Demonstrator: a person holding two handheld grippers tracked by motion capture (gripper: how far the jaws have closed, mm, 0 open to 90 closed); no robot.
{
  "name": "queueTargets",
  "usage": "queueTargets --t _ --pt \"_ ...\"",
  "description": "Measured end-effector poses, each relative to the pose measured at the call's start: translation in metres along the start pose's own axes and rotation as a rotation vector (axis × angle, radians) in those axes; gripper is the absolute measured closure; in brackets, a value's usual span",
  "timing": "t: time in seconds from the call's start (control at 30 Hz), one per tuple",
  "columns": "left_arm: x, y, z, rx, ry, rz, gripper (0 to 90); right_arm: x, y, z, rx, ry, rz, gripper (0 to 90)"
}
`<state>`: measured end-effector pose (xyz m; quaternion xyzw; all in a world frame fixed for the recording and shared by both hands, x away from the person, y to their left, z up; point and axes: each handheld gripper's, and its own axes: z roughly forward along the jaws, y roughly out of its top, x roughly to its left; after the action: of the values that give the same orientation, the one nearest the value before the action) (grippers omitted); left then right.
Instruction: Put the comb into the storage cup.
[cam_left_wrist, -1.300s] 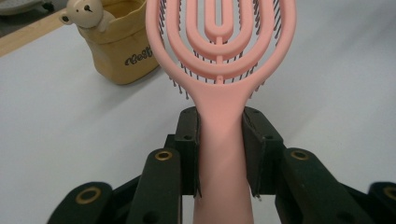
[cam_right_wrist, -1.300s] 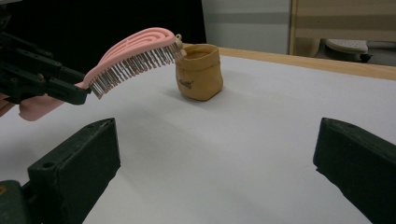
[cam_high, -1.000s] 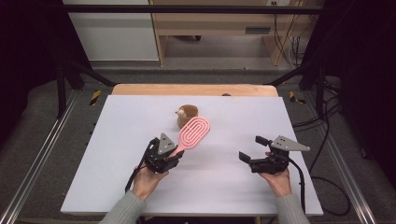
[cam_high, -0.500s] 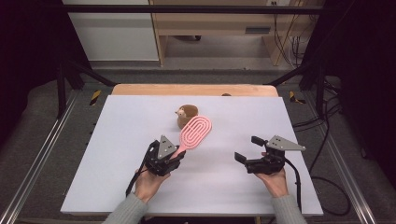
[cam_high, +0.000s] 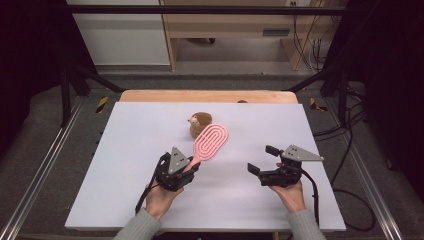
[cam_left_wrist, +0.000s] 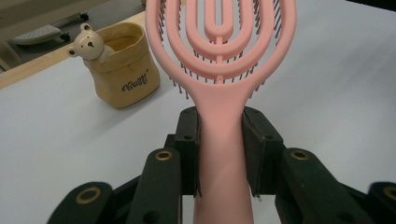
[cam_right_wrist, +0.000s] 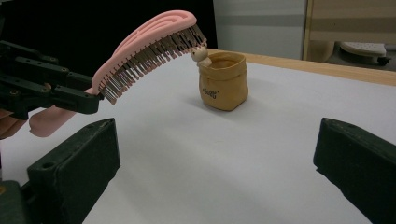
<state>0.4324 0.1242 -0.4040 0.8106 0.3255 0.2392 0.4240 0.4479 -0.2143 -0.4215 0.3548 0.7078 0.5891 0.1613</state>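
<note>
Left hand-held gripper (cam_high: 192, 167) clamping pink hairbrush (cam_high: 211, 141) handle, bristles apparently downward, tan pouch (cam_high: 200, 124) beyond

A tan pouch (cam_high: 201, 124) sits on the white table (cam_high: 125, 165).

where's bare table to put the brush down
Bare table runs left of the left gripper to the left edge, and again between it and the open right gripper. The far right corner is bare too. It's crowded mid-table, where the brush hangs just in front of the pouch.
</note>
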Motion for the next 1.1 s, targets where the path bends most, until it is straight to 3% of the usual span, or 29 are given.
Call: queueTargets --t 0.57,0.8,1.1 --pt "-0.008 0.011 -0.010 -0.063 -0.011 -0.040 69.5 0.006 0.008 0.000 -0.022 0.010 0.004 0.8" --pt "-0.012 0.007 -0.005 -0.076 -0.023 -0.063 69.5 0.009 0.010 0.002 -0.028 0.019 0.017 0.8" --pt "-0.018 -0.004 0.000 -0.092 0.002 -0.064 69.5 0.015 0.012 0.009 -0.021 0.042 0.049 0.8"
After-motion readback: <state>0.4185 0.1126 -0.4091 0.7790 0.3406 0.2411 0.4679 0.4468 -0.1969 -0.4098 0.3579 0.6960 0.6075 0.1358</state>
